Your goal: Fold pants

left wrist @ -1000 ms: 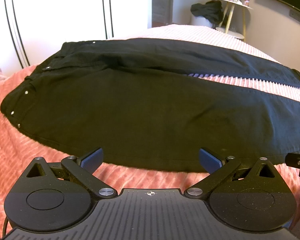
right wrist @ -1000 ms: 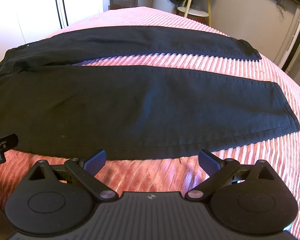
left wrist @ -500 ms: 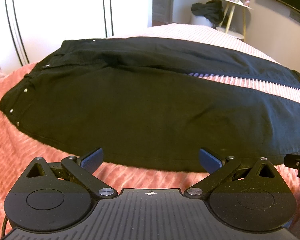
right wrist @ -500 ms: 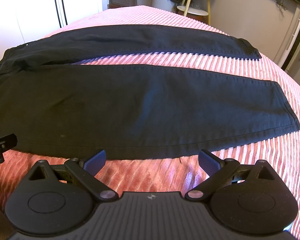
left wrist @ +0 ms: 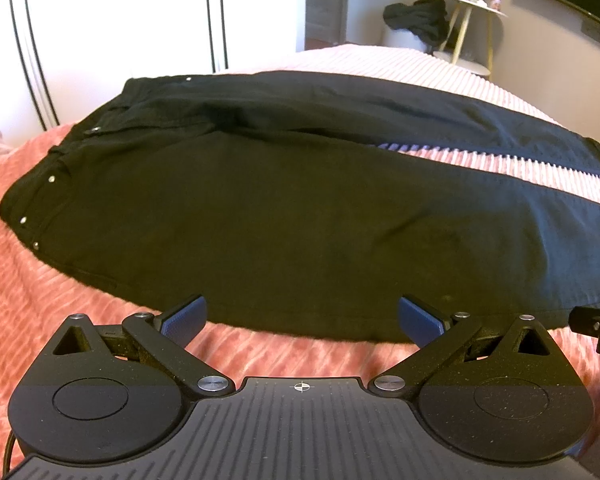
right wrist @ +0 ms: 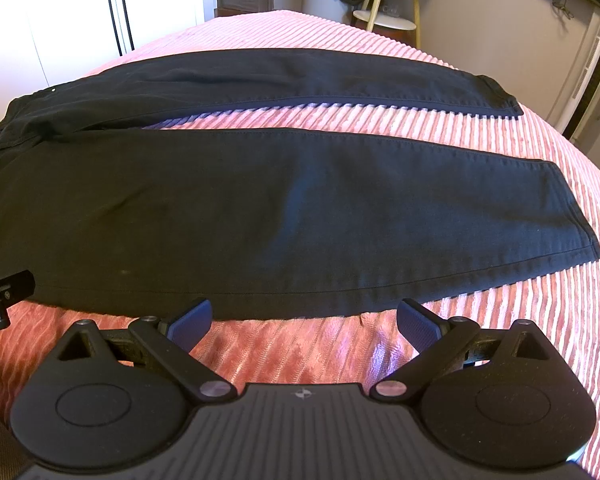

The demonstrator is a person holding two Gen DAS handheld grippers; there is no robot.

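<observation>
Both tongs gape wide, empty: left gripper [left wrist: 302, 316] and right gripper [right wrist: 304, 318] at mid-frame, poised over the near edge of the pants [right wrist: 284, 208]. No fold yet; next, pinch that edge.

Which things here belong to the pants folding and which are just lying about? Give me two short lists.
Part of the job:
- black pants, spread flat with legs apart
- pink ribbed bedspread under them
- left tool, open
- right tool, open

Just lying about:
- dark clothing heap
- small round side table
- white wardrobe doors
</observation>
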